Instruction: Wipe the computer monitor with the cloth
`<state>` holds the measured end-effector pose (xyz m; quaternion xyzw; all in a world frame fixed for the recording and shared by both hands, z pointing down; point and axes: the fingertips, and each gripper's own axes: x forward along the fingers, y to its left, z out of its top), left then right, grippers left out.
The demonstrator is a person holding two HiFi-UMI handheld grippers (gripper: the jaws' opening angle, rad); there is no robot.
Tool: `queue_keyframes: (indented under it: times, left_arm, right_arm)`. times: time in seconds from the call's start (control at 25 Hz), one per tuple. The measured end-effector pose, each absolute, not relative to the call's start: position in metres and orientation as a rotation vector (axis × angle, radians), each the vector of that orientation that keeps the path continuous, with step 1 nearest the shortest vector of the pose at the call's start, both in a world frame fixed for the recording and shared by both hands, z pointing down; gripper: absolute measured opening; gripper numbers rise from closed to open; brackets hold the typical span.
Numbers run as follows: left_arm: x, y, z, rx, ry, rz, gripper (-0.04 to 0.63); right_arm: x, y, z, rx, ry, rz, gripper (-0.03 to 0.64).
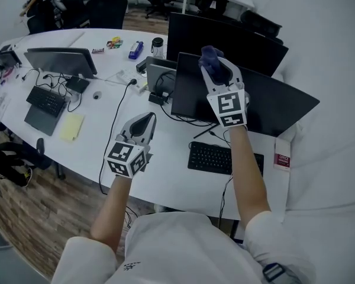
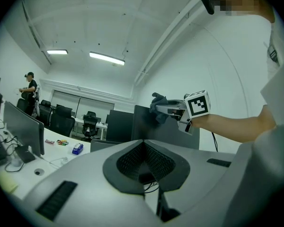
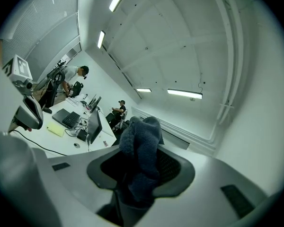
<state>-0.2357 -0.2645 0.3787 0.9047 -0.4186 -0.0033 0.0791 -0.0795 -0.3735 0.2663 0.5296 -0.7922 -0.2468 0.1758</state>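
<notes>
Cloth (image 1: 208, 57) first: in the head view it is a dark blue, fuzzy wad pinched in the right gripper (image 1: 216, 70), held up at the top edge of the computer monitor (image 1: 272, 102). The monitor's black panel leans back over a keyboard (image 1: 216, 157) on the white table (image 1: 165, 185). I judge the cloth light, limp and grippy, so a bunch taken in the middle should hold, with enough left proud of the tips to meet the screen. The screen looks stiff, smooth and easy to tip or mark, so light pressure would suit. The left gripper (image 1: 143, 123) hangs low over the table, well apart from the screen. The left gripper view shows its mesh-textured pads brought together with nothing between them. Beyond them is the right gripper (image 2: 169, 109), with the cloth (image 2: 157, 112) at the monitor's (image 2: 170, 134) upper corner (flat, matte, dark). The right gripper view has the jaws clamped on the cloth (image 3: 141, 150), a plush, napped bundle standing up past the tips.
</notes>
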Motion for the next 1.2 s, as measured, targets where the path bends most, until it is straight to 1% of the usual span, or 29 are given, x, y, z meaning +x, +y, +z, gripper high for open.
queue_keyframes:
  times: [0.48,0.96,1.2]
  left_arm:
    - [-0.256,-0.274,0.379,2.687,-1.240,-0.059,0.006]
    - [-0.277,-0.281,0.395,2.658,-1.254,-0.035,0.006]
    - [-0.276,-0.283,0.403,2.655,-1.235,-0.004,0.006]
  right_arm:
    - [-0.161,-0.390,0.275,1.360,-2.301,-0.729,0.155]
    - [-0.184,-0.394,0.319,1.294,-2.247,-0.701,0.155]
    - [-0.186,-0.390,0.355,1.281,-2.256,-0.613,0.155]
